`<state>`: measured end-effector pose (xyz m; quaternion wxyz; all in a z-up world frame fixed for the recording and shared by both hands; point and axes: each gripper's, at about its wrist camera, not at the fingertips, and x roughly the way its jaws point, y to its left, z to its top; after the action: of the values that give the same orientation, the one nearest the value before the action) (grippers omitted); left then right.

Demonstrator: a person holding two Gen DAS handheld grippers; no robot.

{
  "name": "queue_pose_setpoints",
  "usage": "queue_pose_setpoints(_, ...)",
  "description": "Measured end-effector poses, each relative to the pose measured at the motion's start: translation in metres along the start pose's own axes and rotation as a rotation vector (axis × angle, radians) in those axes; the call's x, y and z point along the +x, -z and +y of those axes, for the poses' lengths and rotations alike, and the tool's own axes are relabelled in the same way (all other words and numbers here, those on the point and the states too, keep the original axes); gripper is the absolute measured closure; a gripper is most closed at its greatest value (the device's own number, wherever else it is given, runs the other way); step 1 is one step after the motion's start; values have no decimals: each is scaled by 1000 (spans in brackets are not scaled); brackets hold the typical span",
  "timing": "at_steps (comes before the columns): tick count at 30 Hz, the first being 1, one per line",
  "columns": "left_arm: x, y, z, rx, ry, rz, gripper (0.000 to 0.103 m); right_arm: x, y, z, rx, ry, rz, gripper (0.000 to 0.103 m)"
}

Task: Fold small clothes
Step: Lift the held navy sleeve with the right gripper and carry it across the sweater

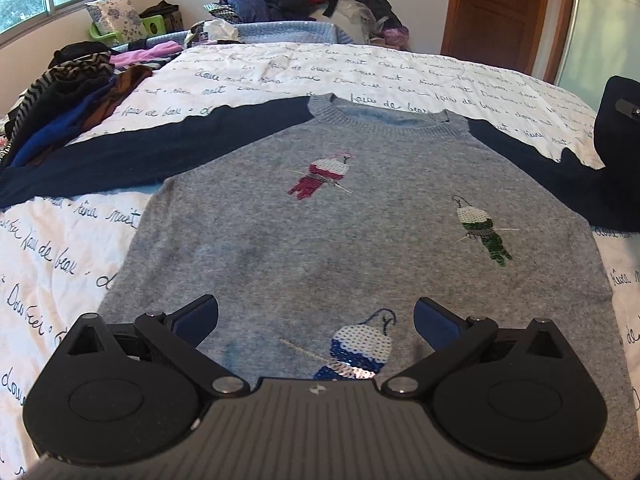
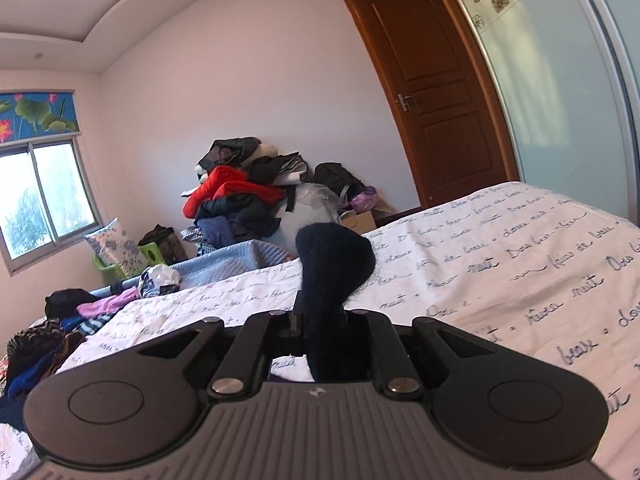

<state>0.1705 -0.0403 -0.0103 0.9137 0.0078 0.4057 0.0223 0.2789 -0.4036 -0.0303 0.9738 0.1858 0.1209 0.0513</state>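
Left gripper [image 1: 316,322] hangs over the hem of the grey knit sweater with navy sleeves and sequin parrots [image 1: 360,220], jaws wide apart, nothing between them. That sweater lies flat, front up, on the white bedspread printed with cursive writing [image 1: 360,68]. Only the right wrist view shows the right gripper [image 2: 320,320] clenched on the navy sleeve cuff [image 2: 332,260], lifted off the bed. Messy clothes pile [image 2: 240,196] against the far wall.
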Motion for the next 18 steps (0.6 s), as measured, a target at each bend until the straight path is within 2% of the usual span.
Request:
queue_pose_setpoints(9,-1,3,6,12,-23,-12,0,-2,9,54,-117,-48,33,94)
queue_pose_setpoints(18,-1,6,15,12,-51,-15,0,10,23,92,-151,-92,86,94)
